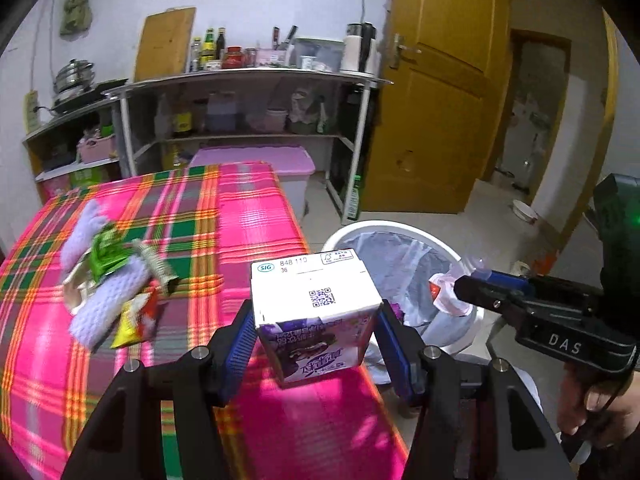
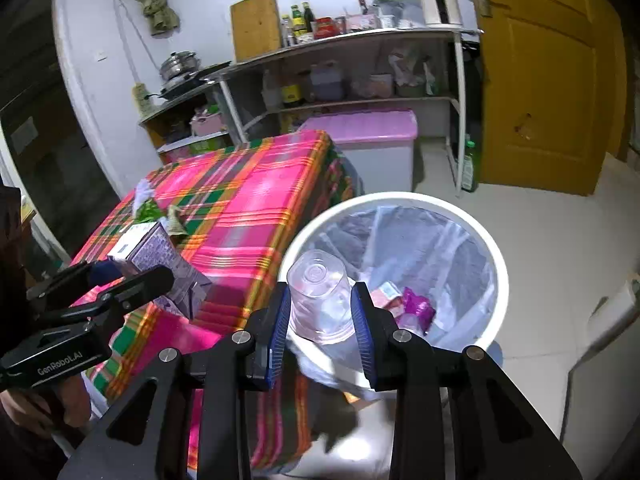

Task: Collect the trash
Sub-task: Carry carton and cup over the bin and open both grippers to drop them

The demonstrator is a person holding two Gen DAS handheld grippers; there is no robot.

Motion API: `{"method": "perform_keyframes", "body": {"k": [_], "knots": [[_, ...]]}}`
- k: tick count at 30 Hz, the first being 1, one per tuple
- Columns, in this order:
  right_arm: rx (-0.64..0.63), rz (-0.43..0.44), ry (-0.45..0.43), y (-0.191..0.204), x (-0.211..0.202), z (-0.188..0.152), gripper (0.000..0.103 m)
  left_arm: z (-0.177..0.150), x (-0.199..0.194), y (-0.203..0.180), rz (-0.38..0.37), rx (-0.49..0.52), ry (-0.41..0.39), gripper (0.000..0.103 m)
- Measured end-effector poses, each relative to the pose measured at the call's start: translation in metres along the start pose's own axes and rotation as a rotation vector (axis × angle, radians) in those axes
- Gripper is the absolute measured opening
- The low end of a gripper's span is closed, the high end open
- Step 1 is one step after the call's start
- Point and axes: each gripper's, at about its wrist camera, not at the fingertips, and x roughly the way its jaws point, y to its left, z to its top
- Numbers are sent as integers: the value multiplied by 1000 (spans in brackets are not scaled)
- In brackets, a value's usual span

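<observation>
Trash in hand, two pieces. Landmark is the white bin on the floor beside the table.

Left gripper has its jaws wide and clamped on the sides of a milk carton, held over the table edge next to the bin, not yet above the opening. Right gripper has its jaws partly closed, squeezing a clear plastic cup right at the bin's near rim.

Doing it well, as I judge it: carry each piece fully past the rim to the middle of the liner before letting go. The cup is light and could bounce off the rim, so drop it low. Release one at a time so the grippers don't collide over the bin.

Orientation: carton's long axis runs along the left gripper's fingers, white end panel pointing away from the camera and tipped up. Cup's axis likewise runs along the right gripper's fingers, base pointing forward toward the bin, mouth back toward the hand.

More wrappers lie on the table, well away from the bin.
</observation>
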Motion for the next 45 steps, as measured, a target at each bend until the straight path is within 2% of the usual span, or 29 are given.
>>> {"method": "perform_keyframes", "body": {"k": [15,27,29,32,38,45], "knots": [[87,-65,61,-56,21,-9,33,20,70,-43,-128,44,74,58],[105,-81,101,-77,37,-15,33,23,114,-53,-181,38,148,58],[105,-82,102,-77,38,-15,33,24,118,-53,-187,30,155,59],[106,-83,100,-77,38,-15,42,24,119,-52,-195,25,155,59],[105,-84,85,-76,33,-14,42,25,116,-51,-207,14,140,60],[99,-65,49,-64,18,-12,42,24,91,-46,-201,6,92,60]]}}
